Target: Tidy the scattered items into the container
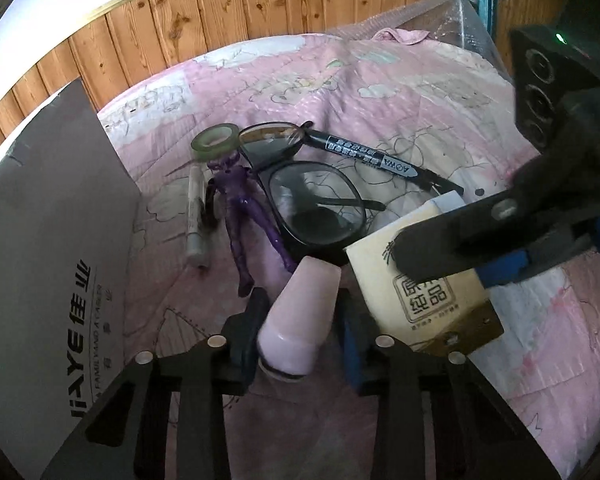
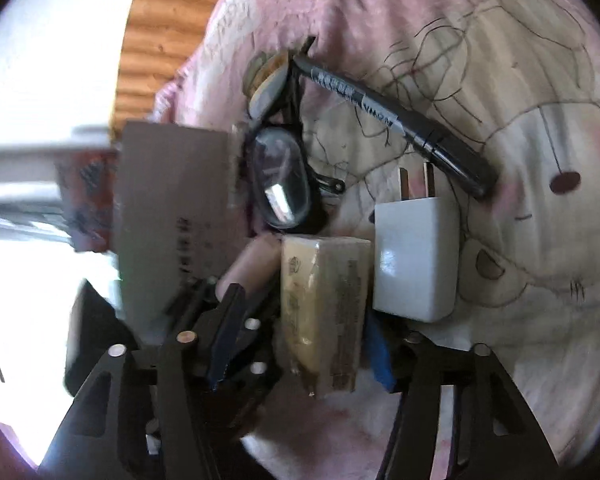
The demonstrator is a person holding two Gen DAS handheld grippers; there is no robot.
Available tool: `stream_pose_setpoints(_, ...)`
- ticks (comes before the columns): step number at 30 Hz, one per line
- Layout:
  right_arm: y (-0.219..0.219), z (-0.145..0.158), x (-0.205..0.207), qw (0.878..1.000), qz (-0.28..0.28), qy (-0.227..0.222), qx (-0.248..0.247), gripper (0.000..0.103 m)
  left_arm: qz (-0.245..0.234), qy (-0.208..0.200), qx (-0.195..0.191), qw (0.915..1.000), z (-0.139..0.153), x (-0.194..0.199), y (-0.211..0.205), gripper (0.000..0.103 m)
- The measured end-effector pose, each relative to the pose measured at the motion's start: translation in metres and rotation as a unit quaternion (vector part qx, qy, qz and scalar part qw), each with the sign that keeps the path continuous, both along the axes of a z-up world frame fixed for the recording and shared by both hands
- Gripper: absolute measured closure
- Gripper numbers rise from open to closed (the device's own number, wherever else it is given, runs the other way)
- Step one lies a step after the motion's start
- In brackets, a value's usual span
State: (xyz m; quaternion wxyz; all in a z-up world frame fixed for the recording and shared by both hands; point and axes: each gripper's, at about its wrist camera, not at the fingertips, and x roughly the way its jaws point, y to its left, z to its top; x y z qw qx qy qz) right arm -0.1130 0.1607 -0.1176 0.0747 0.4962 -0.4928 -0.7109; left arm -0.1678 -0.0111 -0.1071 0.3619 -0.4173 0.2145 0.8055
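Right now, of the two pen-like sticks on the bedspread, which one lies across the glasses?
The black marker with the white printed label; it crosses the glasses beyond the near lens. The pale stick lies apart, left of the purple figure, below the tape roll.

pink quilt [image 1: 380, 92]; wood panelling [image 1: 220, 12] behind; black speaker [image 1: 540, 80].

Pink tube [image 1: 298, 312] clamped between left gripper [image 1: 300, 340] fingers. Tissue pack [image 1: 424, 296] pinched by right gripper [image 1: 432, 248]. Cardboard box [image 1: 48, 264] at left.
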Motion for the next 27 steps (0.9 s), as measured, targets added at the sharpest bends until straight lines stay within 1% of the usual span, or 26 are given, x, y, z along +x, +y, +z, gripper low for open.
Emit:
stream_pose_setpoints(1,-0.001,0.0,0.001,1.0,0.004,0.0,0.009,0.059,0.001,0.001,0.0,1.0,0.0,0.0,0.0,0.07)
stream_pose_setpoints(2,-0.001,0.0,0.003,1.0,0.008,-0.005,0.021,0.071,0.006,0.0,0.0,1.0,-0.001,0.0,-0.001,0.073)
stream_pose_setpoints(5,0.001,-0.003,0.005,1.0,0.003,-0.008,0.014,0.075,0.024,-0.014,0.011,0.9996,0.001,-0.002,-0.005,0.076)
stream_pose_setpoints(8,0.0,0.001,0.01,0.999,0.012,-0.01,0.029,0.078,0.053,-0.037,0.022,0.9977,0.005,-0.005,-0.013,0.076)
stream_pose_setpoints(11,-0.008,0.007,0.013,0.999,0.026,-0.012,0.043,0.079,0.083,-0.063,0.038,0.9939,0.011,-0.004,-0.023,0.076)
stream_pose_setpoints(14,-0.013,0.01,0.017,0.998,0.035,-0.013,0.048,0.079,0.105,-0.076,0.043,0.9906,0.018,0.004,-0.03,0.076)
stream_pose_setpoints(18,-0.018,0.017,0.021,0.998,0.04,-0.008,0.054,0.079,0.123,-0.078,0.036,0.9887,0.023,0.018,-0.035,0.076)
stream_pose_setpoints(27,-0.036,0.037,0.033,0.996,0.061,0.011,0.067,0.079,0.17,-0.082,-0.007,0.9821,0.038,0.045,-0.041,0.076)
